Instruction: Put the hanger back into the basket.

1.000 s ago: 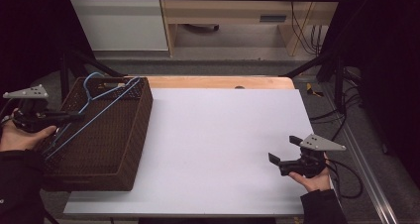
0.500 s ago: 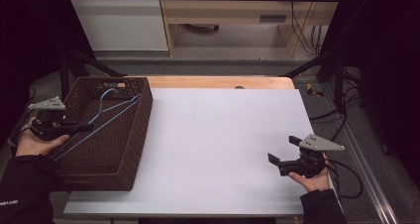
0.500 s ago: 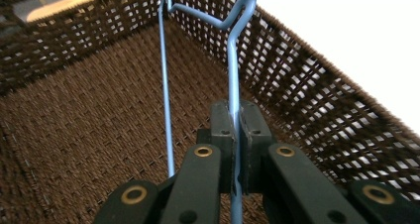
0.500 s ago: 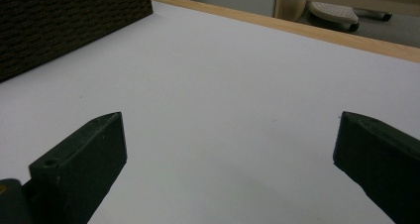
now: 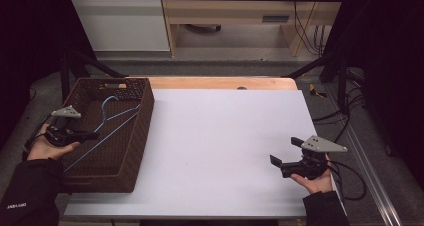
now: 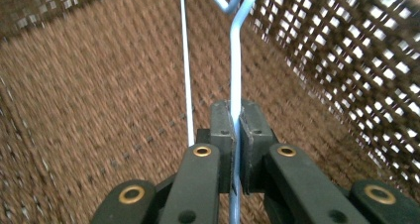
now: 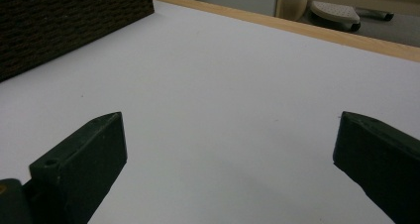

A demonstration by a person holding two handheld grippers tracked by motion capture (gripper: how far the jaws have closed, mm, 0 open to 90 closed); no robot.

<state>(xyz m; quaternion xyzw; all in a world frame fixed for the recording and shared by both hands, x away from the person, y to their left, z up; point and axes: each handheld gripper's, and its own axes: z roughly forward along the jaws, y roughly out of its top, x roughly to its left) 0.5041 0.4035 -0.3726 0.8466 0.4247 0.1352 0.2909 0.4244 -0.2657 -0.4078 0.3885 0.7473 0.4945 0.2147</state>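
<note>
Inside the wicker basket (image 5: 131,151), left gripper (image 6: 236,116) jaws clamp the blue wire hanger (image 6: 236,75). Lower it flat before letting go, hook clear of the wall. Right gripper (image 7: 228,159) rests wide open, holding nothing.

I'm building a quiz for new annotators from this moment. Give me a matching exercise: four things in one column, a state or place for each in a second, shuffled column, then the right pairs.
Things:
1. left gripper
2. right gripper
3. blue wire hanger
4. wicker basket

States or places:
A. stands on the table's left side
B. open, over the bare white tabletop
C. lies inside the basket, pinched at one wire
D. shut on a thin blue wire

Pairs: 1-D, 2-B, 3-C, 4-A
</note>
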